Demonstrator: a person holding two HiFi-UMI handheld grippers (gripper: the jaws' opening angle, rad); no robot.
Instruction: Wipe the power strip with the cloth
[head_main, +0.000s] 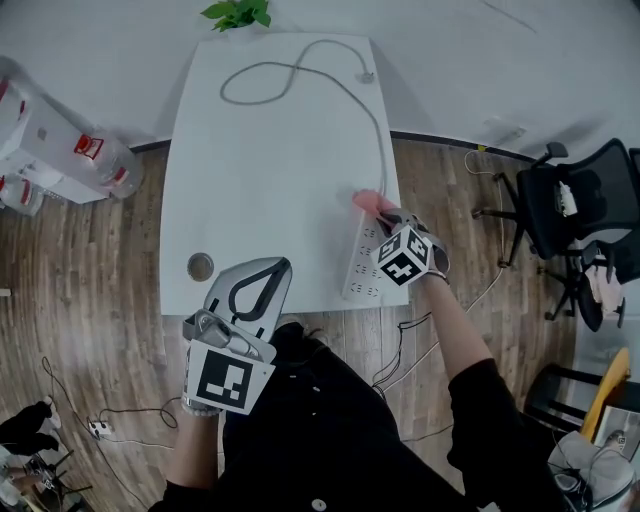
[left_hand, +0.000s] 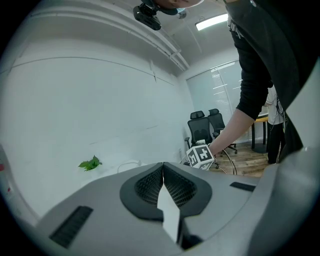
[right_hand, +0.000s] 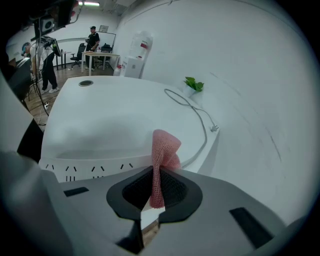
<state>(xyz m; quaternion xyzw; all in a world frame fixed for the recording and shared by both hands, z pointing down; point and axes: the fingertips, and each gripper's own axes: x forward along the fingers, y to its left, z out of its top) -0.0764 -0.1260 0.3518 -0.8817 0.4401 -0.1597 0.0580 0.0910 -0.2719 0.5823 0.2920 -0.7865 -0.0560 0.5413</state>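
Note:
A white power strip (head_main: 363, 262) lies along the right edge of the white table (head_main: 270, 170); its grey cable (head_main: 300, 75) loops toward the far end. My right gripper (head_main: 383, 215) is shut on a pink cloth (head_main: 370, 201) at the strip's far end. In the right gripper view the cloth (right_hand: 162, 155) stands pinched between the jaws (right_hand: 156, 180), with the strip (right_hand: 95, 167) to the left below. My left gripper (head_main: 268, 270) is shut with nothing in it, hanging above the table's near edge. In the left gripper view its jaws (left_hand: 163, 172) meet.
A round grommet (head_main: 201, 266) sits near the table's front left corner. A small green plant (head_main: 238, 12) is at the far end. Water bottles (head_main: 100, 158) stand on the left, office chairs (head_main: 575, 210) on the right, loose cables (head_main: 100, 425) on the wooden floor.

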